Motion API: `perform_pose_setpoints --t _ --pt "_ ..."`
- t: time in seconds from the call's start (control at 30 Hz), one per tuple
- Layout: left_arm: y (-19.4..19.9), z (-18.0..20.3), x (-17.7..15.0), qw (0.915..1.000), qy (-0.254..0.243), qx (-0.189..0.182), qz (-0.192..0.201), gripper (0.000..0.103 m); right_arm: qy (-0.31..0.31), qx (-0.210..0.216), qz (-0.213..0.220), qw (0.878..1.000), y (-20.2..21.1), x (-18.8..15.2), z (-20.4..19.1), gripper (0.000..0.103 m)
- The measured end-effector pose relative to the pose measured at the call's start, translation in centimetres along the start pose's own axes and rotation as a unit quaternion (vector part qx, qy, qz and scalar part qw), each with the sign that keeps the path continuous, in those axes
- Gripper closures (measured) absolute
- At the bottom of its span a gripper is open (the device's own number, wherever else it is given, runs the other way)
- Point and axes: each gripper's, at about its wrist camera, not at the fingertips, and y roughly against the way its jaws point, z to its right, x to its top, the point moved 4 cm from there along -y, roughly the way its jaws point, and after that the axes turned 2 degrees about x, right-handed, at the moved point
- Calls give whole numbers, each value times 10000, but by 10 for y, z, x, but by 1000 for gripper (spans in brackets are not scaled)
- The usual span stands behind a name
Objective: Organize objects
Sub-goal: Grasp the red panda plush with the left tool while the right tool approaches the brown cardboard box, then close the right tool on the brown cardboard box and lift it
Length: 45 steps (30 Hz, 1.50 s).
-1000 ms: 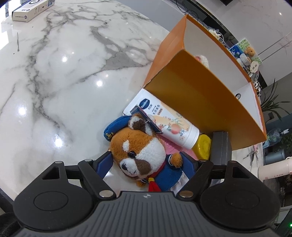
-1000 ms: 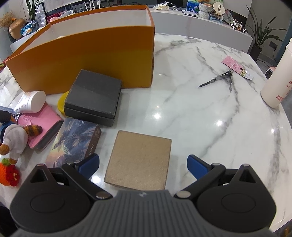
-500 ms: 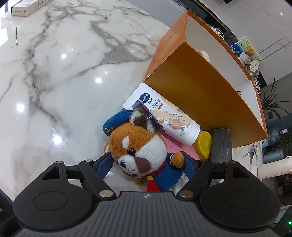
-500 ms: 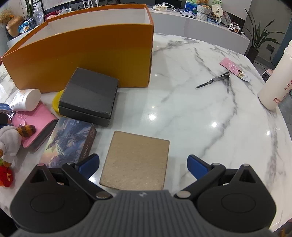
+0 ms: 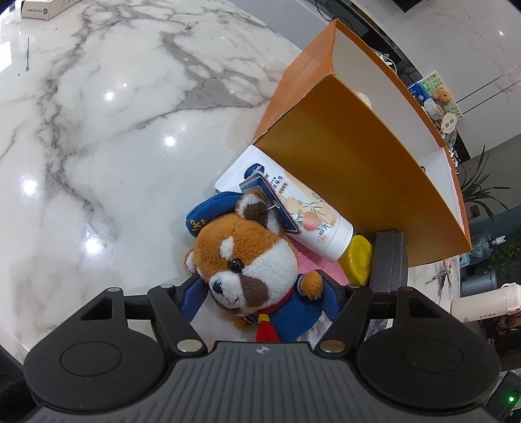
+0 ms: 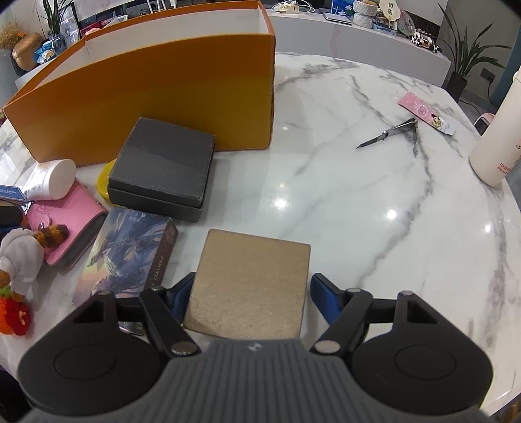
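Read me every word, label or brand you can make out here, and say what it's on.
"PARK": blue card tag.
Blue oval logo and Chinese characters on white peach-print lotion bottle: too blurred.
Red print on tall white bottle: unreadable.
Illustrated blue book's spine text: too small.

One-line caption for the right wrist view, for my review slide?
Right gripper closing around a tan square board on the marble table, with the orange box behind.

Home living space: marble tabletop (image 6: 374,182), potted plants (image 6: 462,61) and knick-knack shelf (image 6: 374,19) (decor, cables) beyond the claw.
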Motion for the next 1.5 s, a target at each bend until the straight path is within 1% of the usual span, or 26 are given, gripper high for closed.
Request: perform_pose_setpoints --t 0.07,0.2,0.33,0.47,0.8,1.0,1.3,1.5 --pt "0 -1 0 10000 45 -35 -5 25 -33 101 -3 9999 1 0 -1 36" --pt "1 -2 0 9999 89 -127 -58 29 -44 207 -14 9998 2 1 -1 37" --pt "3 -5 -1 9988 274 -380 -172 31 -82 341 4 9994 4 1 -2 38" --pt "10 -3 0 9993 152 -339 -28 31 -100 350 50 9993 7 3 0 40" --pt "18 0 1 9996 -53 -250 139 31 -87 376 73 9992 13 2 3 40" --pt "21 1 1 9994 -98 -274 172 31 -67 349 115 9993 19 2 5 40" --pt "34 5 0 9984 -304 -205 424 31 -50 313 219 9993 31 0 9 40" --pt "43 8 0 9976 -392 -239 519 31 -26 295 317 9991 42 -2 10 40"
